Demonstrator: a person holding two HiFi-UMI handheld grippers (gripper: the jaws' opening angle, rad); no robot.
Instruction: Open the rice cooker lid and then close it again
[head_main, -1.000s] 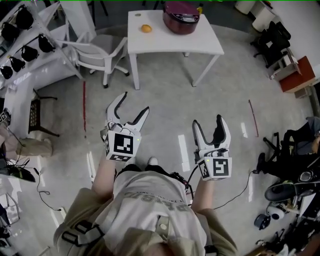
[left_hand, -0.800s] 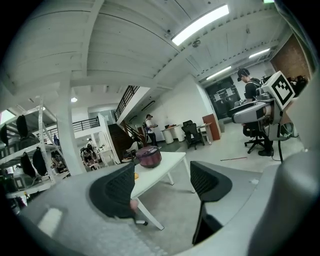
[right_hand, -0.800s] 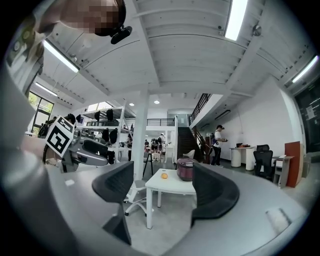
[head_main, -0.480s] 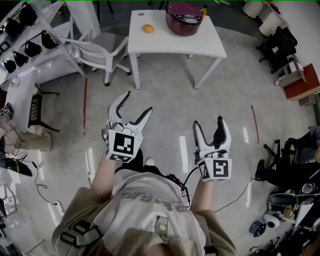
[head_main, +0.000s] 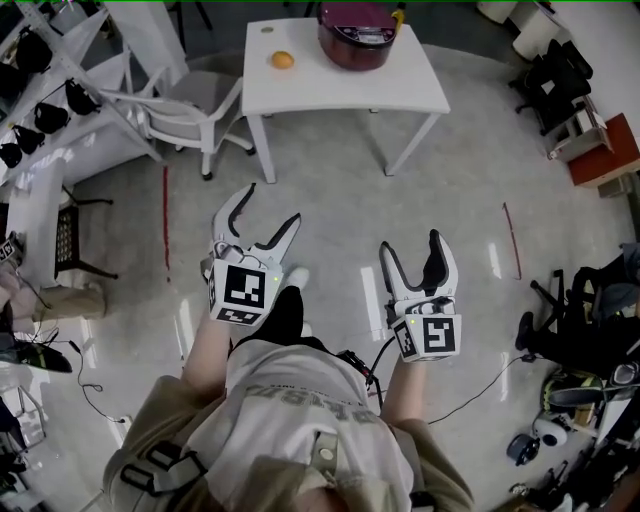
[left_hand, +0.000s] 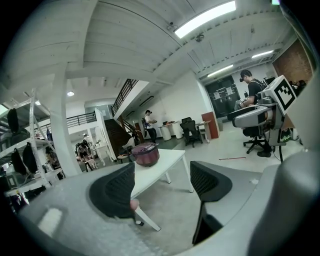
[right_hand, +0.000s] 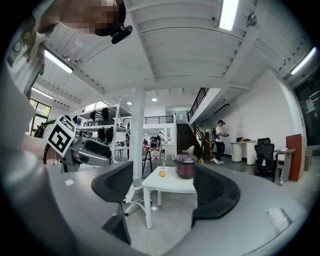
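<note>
A pale, glossy floor (head_main: 330, 200) filled an open workshop, and a white worktop (head_main: 340, 92) stood at the far end of the head view. The dark red rice cooker (head_main: 357, 35) sat on it near the back right edge, its lid down as far as could be judged. A small orange (head_main: 282, 60) lay well apart to its left, and a white chair (head_main: 190, 105) stood beside the worktop's left side. The person stood well short of the worktop, both forearms bent and held out in front of the body. The left hand-held gripper (head_main: 272, 203) had its jaws spread with nothing between them. The right hand-held gripper (head_main: 410, 241) likewise stood wide and empty. Both were aimed toward the worktop.

In the left gripper view the two dark pads framed bare floor and the worktop's near corner. The rice cooker (left_hand: 145, 154) showed far off, just past the left jaw, and the tool was tipped slightly downward.

In the right gripper view the jaws stood apart and roughly level. The rice cooker (right_hand: 186, 166) and the orange (right_hand: 162, 173) appeared between them only in the distance.

The step in hand looked like the approach. To do it well, the person would need to close the gap squarely and bring one hand-held gripper to the lid's front latch. The other should stay free to steady the body, so the rice cooker would not slide toward the worktop's edge.
</note>
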